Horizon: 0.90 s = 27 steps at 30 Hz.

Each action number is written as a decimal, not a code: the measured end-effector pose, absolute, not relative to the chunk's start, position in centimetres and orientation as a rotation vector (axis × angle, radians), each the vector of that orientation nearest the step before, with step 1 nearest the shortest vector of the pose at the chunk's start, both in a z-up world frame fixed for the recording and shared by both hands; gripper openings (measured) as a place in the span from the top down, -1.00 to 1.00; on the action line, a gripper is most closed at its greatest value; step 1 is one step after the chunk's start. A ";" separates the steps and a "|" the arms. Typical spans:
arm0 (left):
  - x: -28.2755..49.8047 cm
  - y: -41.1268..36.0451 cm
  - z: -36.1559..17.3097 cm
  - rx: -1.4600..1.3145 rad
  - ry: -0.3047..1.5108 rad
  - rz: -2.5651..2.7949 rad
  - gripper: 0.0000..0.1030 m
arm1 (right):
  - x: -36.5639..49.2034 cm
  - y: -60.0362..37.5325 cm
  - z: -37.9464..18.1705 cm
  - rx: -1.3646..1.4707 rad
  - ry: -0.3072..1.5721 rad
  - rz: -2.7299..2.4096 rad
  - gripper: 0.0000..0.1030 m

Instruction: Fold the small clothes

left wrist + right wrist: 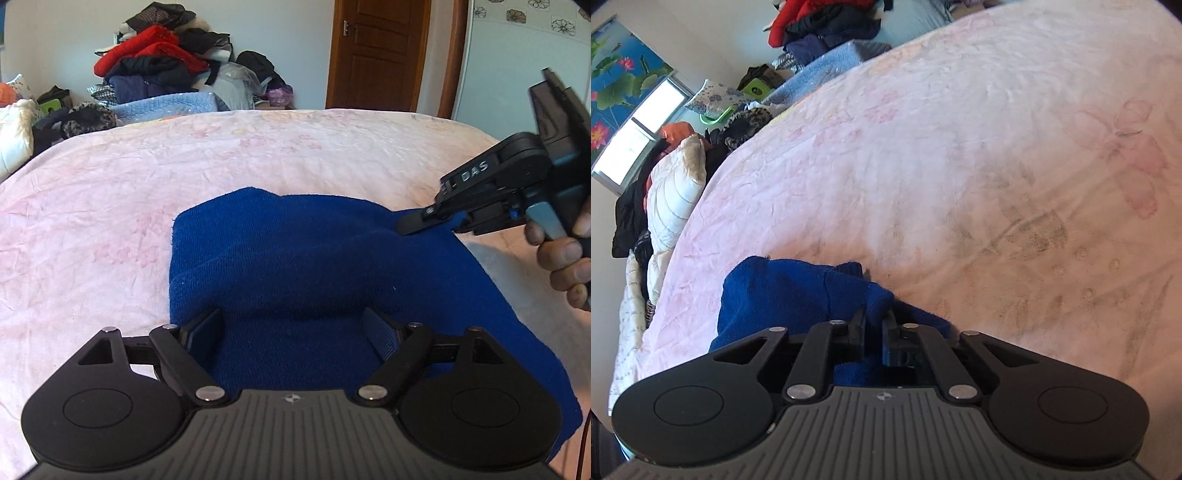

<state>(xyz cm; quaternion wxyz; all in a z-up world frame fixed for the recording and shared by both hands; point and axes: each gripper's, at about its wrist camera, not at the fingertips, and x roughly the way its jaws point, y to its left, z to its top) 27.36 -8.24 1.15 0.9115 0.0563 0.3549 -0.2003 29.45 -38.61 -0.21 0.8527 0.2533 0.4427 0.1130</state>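
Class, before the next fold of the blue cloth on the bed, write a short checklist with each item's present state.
1. Right gripper pinches the blue cloth: ok.
2. Left gripper is open, pads off the cloth: ok.
3. Cloth lies flat: not ok, bunched at the pinched corner.
4. Pink bedspread beyond the cloth is bare: ok.
5. Layers squarely aligned: cannot tell.

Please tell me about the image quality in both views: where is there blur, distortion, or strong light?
Left wrist view: fisheye bends the bed edge; the right gripper is slightly blurred; the blue cloth is sharp. Right wrist view: tilted; the window is overexposed; the bedspread's far print looks soft; the dark cloth loses fold detail.
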 end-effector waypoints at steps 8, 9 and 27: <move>24.3 -6.9 3.3 0.062 0.774 -0.372 -0.63 | 25.1 -37.2 5.1 0.544 0.770 0.329 0.47; 24.1 -7.1 3.1 0.066 0.780 -0.377 -0.63 | 25.0 -36.1 5.1 0.500 0.779 0.345 0.47; 19.5 -3.7 4.5 -0.015 0.677 -0.300 -0.84 | 18.1 -33.0 4.9 0.390 0.765 0.297 0.16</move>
